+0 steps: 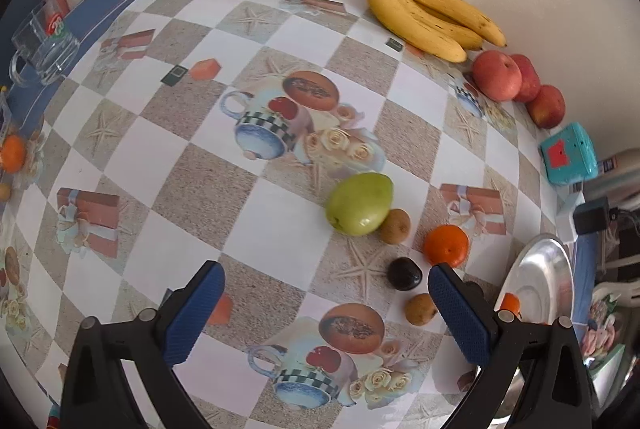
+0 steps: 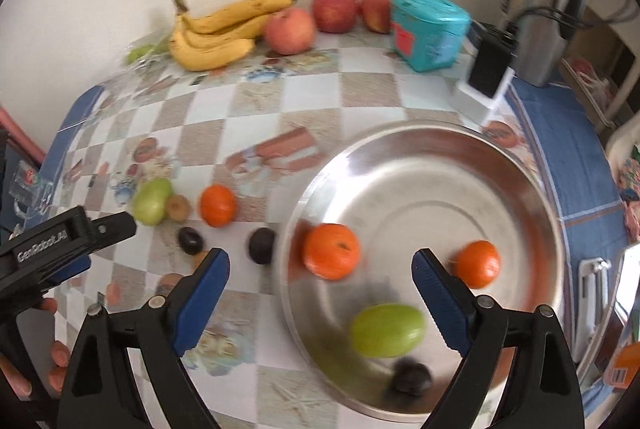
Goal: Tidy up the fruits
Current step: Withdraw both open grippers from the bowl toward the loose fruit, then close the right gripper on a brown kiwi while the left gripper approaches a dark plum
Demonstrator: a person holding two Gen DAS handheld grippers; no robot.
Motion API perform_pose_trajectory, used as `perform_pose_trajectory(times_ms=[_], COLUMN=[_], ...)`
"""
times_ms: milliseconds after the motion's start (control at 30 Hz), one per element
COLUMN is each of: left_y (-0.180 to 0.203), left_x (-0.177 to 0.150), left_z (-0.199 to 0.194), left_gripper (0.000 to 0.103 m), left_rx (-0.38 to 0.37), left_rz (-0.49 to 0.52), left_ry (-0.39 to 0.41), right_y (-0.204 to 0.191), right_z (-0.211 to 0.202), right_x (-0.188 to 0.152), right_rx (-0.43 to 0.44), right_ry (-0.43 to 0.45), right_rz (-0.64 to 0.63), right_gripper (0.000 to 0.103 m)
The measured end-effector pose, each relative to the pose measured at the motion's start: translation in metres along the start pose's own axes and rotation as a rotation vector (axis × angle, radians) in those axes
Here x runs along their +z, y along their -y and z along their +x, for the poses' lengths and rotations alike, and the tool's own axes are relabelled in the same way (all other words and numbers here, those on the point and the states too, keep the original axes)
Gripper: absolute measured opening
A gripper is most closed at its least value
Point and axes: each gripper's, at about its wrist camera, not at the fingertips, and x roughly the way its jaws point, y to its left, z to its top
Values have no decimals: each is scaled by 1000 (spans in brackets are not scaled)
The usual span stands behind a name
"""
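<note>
I've got both grippers empty. Left gripper [image 1: 326, 295] has its fingers spread wide over the tablecloth [image 1: 132, 157], nothing between them. Right gripper [image 2: 320, 283] is also spread, hanging over the near rim of the steel plate [image 2: 532, 185], no pads on anything.

Landmark is the plate. Already in it: two oranges, one [image 2: 331, 251] by the left rim and one [image 2: 478, 264] toward the right, a green pear [image 2: 387, 329] near the front, and a dark plum [image 2: 411, 377] at the front edge. The blur makes their edges soft.

Still loose just left of the plate: another green pear [image 1: 359, 204] touching a brown kiwi [image 1: 395, 225], an orange [image 1: 446, 245], a plum [image 1: 404, 272], a second kiwi [image 1: 420, 308], and another dark plum [image 2: 262, 245] closest to the rim. I judge the small fruit get gathered in the plate, so my left hand is staged open over that cluster.

Bananas [image 1: 424, 13] and apples [image 1: 496, 76] sit far behind the plate by the wall.
</note>
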Motion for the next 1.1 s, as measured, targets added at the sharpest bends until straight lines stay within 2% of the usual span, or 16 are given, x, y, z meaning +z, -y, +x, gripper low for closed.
perform_pose_trajectory(times_ms=[133,533,700,800,867,933,1033,1100], left_y=[-9,-45,-53,-53,-52,-49,-42,-37], left_x=[5,24,29,29,29,28,27,25], left_z=[3,1,-1,2,5,7,11,13], left_gripper=[103,103,102,101,100,98,96,96], left_rx=[-10,-11,-8,-34,-42,-36,-42,-42], left_rz=[-21,-98,-102,-102,-98,-83,-49,-26], left_ry=[-13,-5,9,-4,-13,-19,-28,-33], right_y=[-18,-61,-73,-77,-78,-79,-80,-81], right_z=[4,21,27,32,36,40,44,46], right_x=[2,3,1,0,-1,-2,-4,-5], right_rx=[57,120,117,119,114,107,105,102], right_ry=[5,-9,-22,-35,-47,-58,-72,-81], right_rz=[-31,-90,-125,-130,-130,-132,-137,-140], right_gripper=[93,92,86,75,75,73,64,64])
